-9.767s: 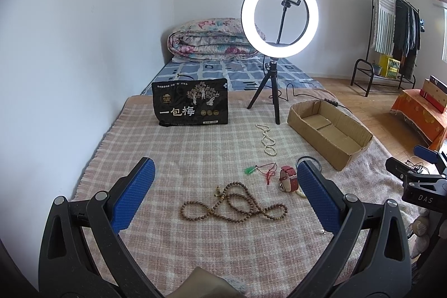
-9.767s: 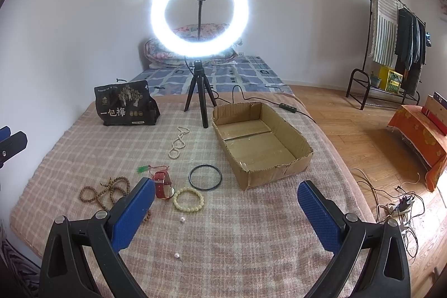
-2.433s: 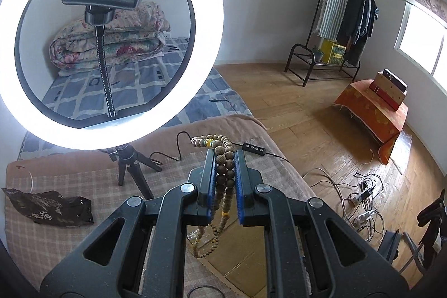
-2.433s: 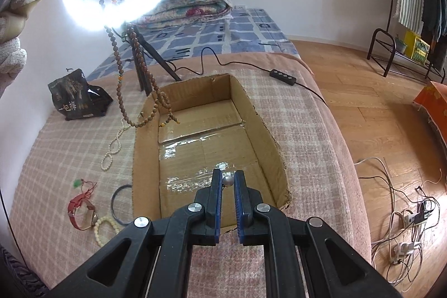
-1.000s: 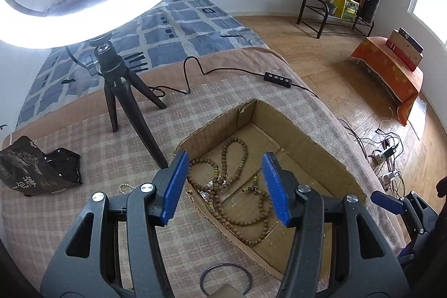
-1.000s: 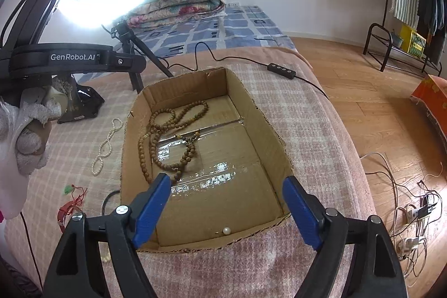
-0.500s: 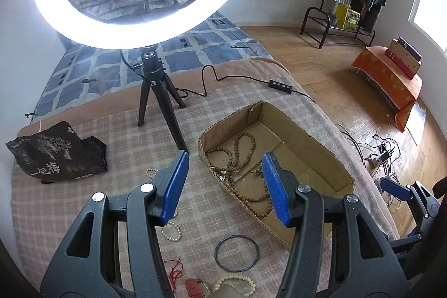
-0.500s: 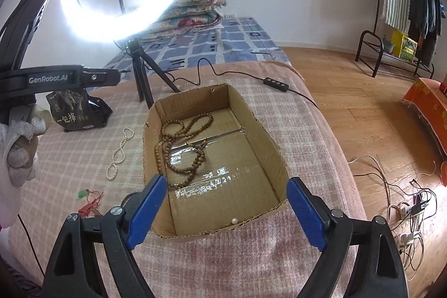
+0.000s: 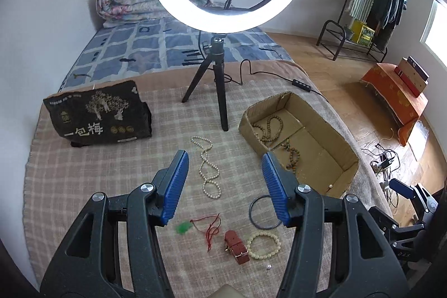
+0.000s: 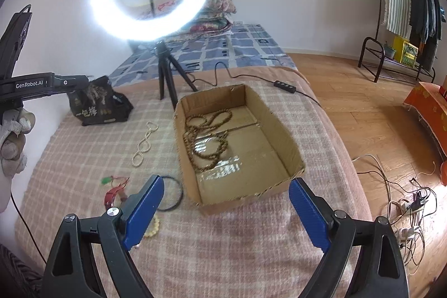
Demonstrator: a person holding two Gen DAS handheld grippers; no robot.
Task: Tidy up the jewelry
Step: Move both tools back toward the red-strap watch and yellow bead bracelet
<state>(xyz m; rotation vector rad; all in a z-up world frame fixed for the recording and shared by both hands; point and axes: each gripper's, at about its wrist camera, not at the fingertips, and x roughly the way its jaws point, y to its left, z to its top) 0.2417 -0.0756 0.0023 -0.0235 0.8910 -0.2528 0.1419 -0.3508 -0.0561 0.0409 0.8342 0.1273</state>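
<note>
**Beads in the box, both grippers empty**

I see my left gripper and right gripper both spread wide, holding nothing. The wooden bead necklace lies in the cardboard box, mid-frame; the pearl necklace lies left of it.

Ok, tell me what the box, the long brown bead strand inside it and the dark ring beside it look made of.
Box: corrugated cardboard, matte brown with raw torn edges; glossy tape on its floor catches the light.
Brown bead strand: probably wood or seeds, dull round brown beads; the pictures cannot settle which.
Dark ring: a thin, smooth black hoop, maybe rubber, plastic or metal.
</note>
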